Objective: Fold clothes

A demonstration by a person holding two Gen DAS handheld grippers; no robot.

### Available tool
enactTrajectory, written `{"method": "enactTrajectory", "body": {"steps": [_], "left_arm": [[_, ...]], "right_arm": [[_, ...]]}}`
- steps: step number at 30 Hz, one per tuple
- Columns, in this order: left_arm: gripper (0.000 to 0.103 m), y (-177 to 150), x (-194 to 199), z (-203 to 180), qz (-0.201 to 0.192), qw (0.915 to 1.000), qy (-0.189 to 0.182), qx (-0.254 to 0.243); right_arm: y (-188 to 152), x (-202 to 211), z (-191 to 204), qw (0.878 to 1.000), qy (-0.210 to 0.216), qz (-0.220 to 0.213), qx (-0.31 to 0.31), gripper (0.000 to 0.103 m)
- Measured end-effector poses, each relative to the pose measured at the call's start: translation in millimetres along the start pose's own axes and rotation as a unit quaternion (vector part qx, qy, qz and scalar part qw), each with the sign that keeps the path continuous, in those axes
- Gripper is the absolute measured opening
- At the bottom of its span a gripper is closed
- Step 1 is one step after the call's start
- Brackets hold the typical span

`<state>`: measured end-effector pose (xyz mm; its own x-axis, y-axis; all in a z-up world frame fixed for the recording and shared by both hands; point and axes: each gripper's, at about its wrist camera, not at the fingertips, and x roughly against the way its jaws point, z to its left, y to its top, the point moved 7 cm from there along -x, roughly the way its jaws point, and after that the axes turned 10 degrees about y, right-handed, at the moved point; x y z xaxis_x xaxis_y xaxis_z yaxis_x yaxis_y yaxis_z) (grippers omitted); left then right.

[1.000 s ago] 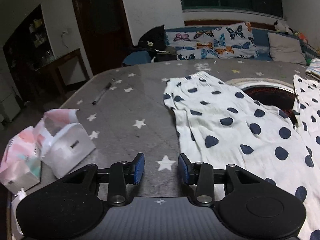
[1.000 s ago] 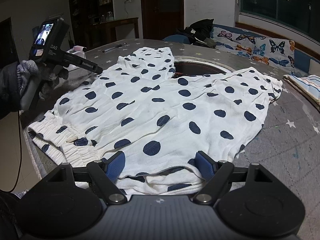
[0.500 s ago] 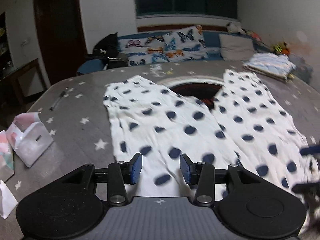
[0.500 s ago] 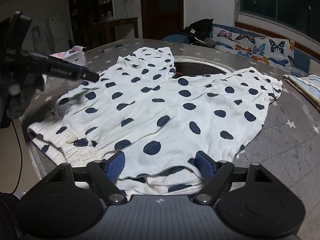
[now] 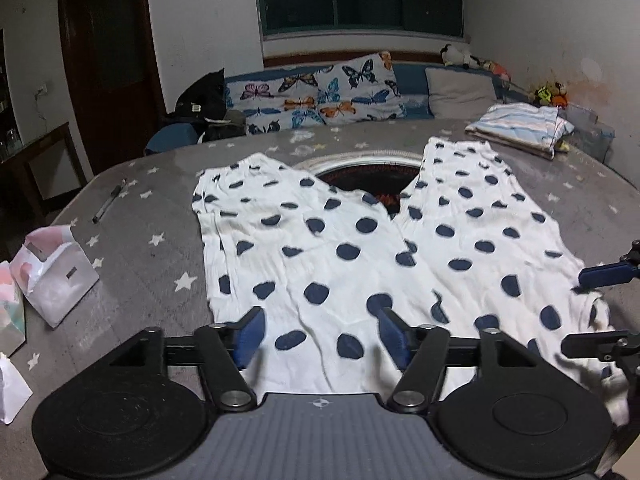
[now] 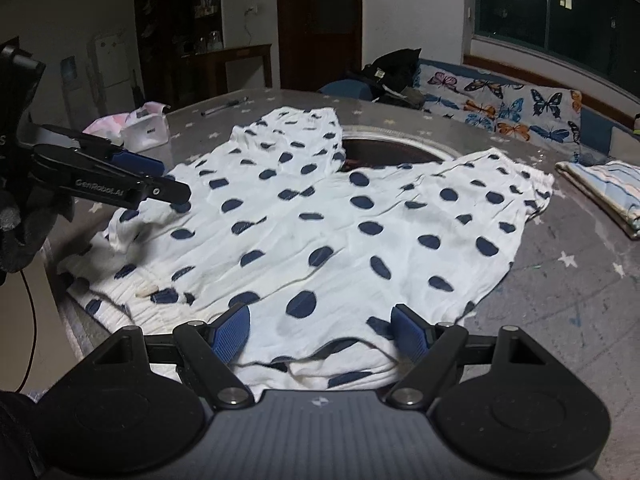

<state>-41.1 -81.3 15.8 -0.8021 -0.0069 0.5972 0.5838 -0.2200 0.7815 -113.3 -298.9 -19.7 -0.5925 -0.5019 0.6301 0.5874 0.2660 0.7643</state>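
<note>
1. Across the grey, star-printed bench (image 5: pixel 156 264) lies a pair of white trousers with navy polka dots (image 5: pixel 352 256), spread flat with the two legs fanning apart in a V.
2. Between the legs shows a round opening in the bench (image 5: pixel 368 178), dark inside with a pale rim; both inner leg edges overlap it.
3. The fabric is thin and lightly creased, with fine wrinkles running along each leg; the dots are uneven ovals of differing size.
4. The gathered waistband sits at the near edge of the bench, bunched and partly doubled over in the right wrist view (image 6: pixel 132 300).
5. The left claw (image 5: pixel 320 334) hovers over the waist end of one leg, its blue-padded jaws spreading wider, cloth beneath them but nothing pinched.
6. The right claw (image 6: pixel 320 330) hangs over the waistband near the other leg, jaws wide apart and gripping nothing.
7. A gloved hand (image 6: pixel 18 224) holds the left claw's handle.
8. Off to the trousers' left are a white-and-pink pouch (image 5: pixel 54 276) and a pen (image 5: pixel 108 204); a folded striped cloth (image 5: pixel 520 128) rests at the far right.
9. Behind the bench a butterfly-print cushion (image 5: pixel 320 96) lies on a sofa.
</note>
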Motion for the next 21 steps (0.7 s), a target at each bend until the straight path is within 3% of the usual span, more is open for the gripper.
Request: {"method": "enactTrajectory", "body": {"steps": [9,15,21], "left_arm": [[0.072,-12.6,0.2,-18.0,0.014,0.9996,-0.020,-0.017],[0.072,-7.5,3.5,-21.7,0.006,0.9995,-0.024,-0.017],[0.076,-2.5,4.4,-29.3,0.001,0.9992,-0.035,-0.019]], "right_arm": [[-7.0,-4.9,-8.2,1.000,-0.005,0.005,-0.016,0.079],[3.1,1.5,-9.8,1.000,-0.007,-0.013,-0.013,0.079],[4.4,-5.9,-20.3,1.000,-0.008,-0.003,-0.019,0.079]]}}
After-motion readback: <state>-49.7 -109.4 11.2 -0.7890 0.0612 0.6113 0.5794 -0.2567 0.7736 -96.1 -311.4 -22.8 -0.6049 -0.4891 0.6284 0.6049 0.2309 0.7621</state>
